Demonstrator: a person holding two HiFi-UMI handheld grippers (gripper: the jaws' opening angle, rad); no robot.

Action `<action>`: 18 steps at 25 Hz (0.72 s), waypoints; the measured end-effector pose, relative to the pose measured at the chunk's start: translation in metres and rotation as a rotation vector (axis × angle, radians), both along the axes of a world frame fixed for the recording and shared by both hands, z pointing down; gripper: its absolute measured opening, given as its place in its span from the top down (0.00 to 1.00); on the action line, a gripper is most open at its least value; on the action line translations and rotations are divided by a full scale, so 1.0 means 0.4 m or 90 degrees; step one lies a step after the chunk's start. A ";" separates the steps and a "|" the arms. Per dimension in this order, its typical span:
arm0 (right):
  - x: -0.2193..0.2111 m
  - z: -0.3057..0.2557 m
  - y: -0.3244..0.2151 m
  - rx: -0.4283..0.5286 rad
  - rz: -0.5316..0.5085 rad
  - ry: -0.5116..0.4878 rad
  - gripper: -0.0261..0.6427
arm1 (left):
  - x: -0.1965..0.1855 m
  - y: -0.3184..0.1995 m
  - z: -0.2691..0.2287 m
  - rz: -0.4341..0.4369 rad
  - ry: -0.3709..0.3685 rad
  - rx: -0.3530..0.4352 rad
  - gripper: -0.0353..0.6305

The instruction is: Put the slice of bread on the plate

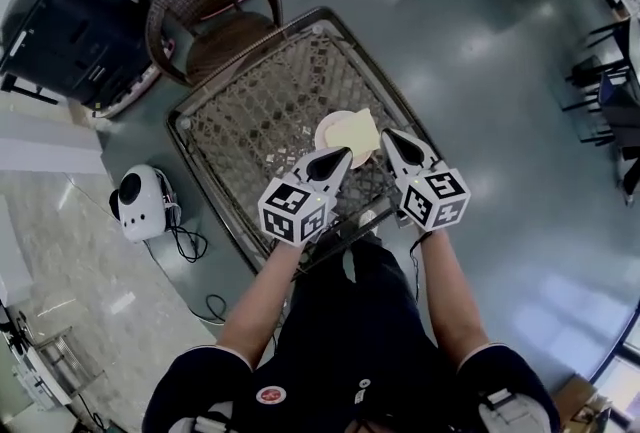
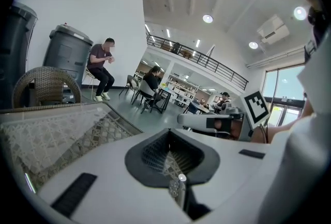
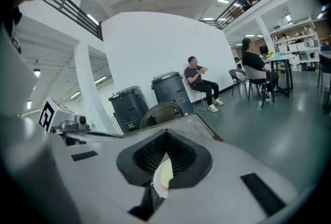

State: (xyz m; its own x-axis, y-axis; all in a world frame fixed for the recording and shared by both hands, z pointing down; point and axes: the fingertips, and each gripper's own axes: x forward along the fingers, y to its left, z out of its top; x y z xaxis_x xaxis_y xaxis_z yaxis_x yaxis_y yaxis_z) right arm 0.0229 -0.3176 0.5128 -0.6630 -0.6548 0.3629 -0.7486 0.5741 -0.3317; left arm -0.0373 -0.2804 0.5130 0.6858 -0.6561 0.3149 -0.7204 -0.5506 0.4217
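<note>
A pale slice of bread (image 1: 358,132) lies on a small white plate (image 1: 323,133) on the lattice-patterned glass table (image 1: 260,111), toward its near right side. Both of my grippers hover just in front of the plate, above the table. The left gripper (image 1: 340,157) points at the plate's near edge with its jaws together and nothing in them. The right gripper (image 1: 390,138) sits beside the bread's right side, jaws together too, holding nothing. In the right gripper view, a pale sliver of plate and bread (image 3: 164,179) shows below the closed jaws (image 3: 165,132). The left gripper view shows only table lattice behind its jaws (image 2: 168,132).
A wicker chair (image 1: 210,11) stands at the table's far side, with dark bins (image 1: 70,21) to its left. A white round device (image 1: 140,203) with a cable lies on the floor at left. Seated people (image 3: 199,83) are far off.
</note>
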 end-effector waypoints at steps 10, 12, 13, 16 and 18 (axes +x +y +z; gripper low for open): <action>-0.015 -0.181 0.042 0.075 -0.088 -0.043 0.95 | 0.033 0.024 -0.151 -0.031 0.007 0.064 0.94; -0.016 -0.218 0.048 0.092 -0.102 -0.050 0.95 | 0.040 0.031 -0.174 -0.034 0.007 0.080 0.94; -0.017 -0.234 0.051 0.099 -0.106 -0.055 0.95 | 0.042 0.035 -0.185 -0.035 0.006 0.087 0.94; -0.020 -0.277 0.058 0.119 -0.119 -0.066 0.95 | 0.047 0.041 -0.218 -0.036 0.001 0.106 0.94; -0.020 -0.296 0.059 0.130 -0.125 -0.071 0.95 | 0.050 0.041 -0.236 -0.038 -0.002 0.115 0.94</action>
